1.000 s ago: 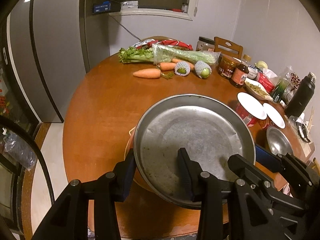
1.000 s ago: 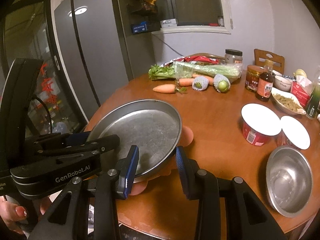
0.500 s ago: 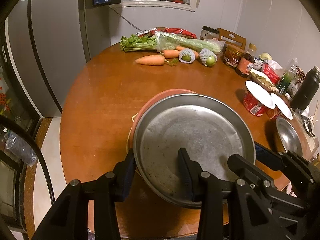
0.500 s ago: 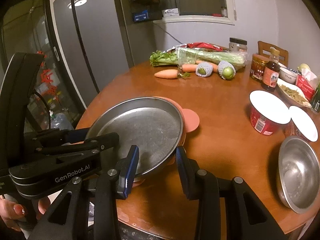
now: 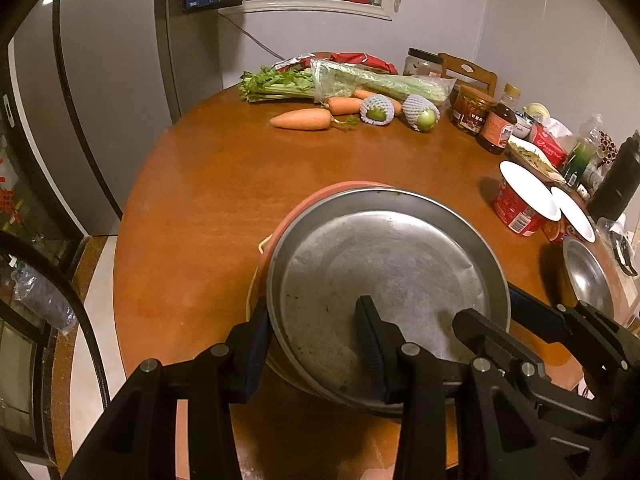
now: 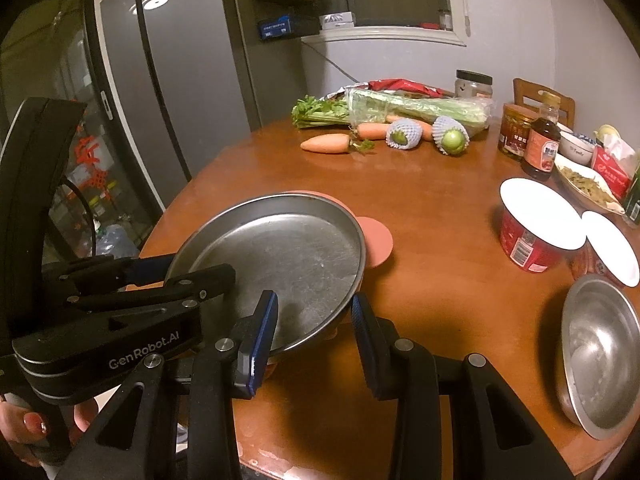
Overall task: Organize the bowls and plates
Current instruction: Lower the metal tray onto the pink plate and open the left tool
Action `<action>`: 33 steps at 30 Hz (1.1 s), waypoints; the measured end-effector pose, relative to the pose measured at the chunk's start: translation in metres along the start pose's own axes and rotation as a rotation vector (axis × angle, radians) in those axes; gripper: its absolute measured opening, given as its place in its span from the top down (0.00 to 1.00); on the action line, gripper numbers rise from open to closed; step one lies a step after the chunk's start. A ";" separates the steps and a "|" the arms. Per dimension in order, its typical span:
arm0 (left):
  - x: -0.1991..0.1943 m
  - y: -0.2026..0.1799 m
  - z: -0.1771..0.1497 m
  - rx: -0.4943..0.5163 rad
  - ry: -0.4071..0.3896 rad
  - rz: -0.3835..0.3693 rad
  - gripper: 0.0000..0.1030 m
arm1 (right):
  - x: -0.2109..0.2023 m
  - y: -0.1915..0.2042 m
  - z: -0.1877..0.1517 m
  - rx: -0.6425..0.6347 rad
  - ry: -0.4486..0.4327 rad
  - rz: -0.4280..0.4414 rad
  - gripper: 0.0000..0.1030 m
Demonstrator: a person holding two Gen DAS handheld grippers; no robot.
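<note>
A round steel plate [image 5: 386, 276] sits on a pink plate [image 5: 316, 204] near the table's front edge; both also show in the right wrist view, steel plate [image 6: 280, 256] and pink plate [image 6: 376, 236]. My left gripper [image 5: 314, 344] is shut on the steel plate's near rim, one finger inside and one outside. My right gripper [image 6: 314, 332] straddles the plate's right rim with its jaws apart. A steel bowl [image 6: 600, 352] stands at the right.
Two red cups with white lids [image 6: 536, 224] stand right of centre. Carrots [image 5: 300, 119], celery [image 5: 344, 82], netted fruit [image 5: 376, 110], jars and sauce bottles [image 5: 496, 128] line the far side. A black flask [image 5: 618, 176] stands far right. A fridge [image 6: 168, 80] is left.
The steel plate has come down over the pink plate, which now shows along its far rim. Both grippers keep their place on the plate.
</note>
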State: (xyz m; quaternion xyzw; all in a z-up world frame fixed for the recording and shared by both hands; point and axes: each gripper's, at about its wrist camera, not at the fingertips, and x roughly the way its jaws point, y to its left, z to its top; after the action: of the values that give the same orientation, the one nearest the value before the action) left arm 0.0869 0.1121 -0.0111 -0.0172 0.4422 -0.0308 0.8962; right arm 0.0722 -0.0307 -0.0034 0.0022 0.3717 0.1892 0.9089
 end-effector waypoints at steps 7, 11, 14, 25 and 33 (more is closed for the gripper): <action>0.006 0.000 0.002 -0.003 0.008 0.002 0.60 | 0.003 0.001 0.000 0.000 0.001 -0.004 0.61; 0.009 0.001 0.002 -0.005 0.009 0.005 0.60 | 0.005 0.000 0.000 -0.003 0.000 -0.005 0.61; 0.011 0.001 0.003 -0.004 0.012 0.011 0.60 | 0.007 0.001 0.000 -0.006 0.000 -0.008 0.61; 0.010 0.007 0.004 -0.029 0.005 -0.011 0.59 | 0.016 -0.003 0.002 -0.009 0.006 -0.017 0.61; -0.003 0.009 0.009 -0.033 -0.021 -0.012 0.52 | 0.012 -0.004 0.004 -0.011 -0.006 -0.016 0.60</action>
State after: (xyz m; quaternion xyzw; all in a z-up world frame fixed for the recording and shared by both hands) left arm 0.0926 0.1209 -0.0040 -0.0348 0.4334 -0.0289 0.9001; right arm 0.0846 -0.0291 -0.0091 -0.0051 0.3679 0.1837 0.9115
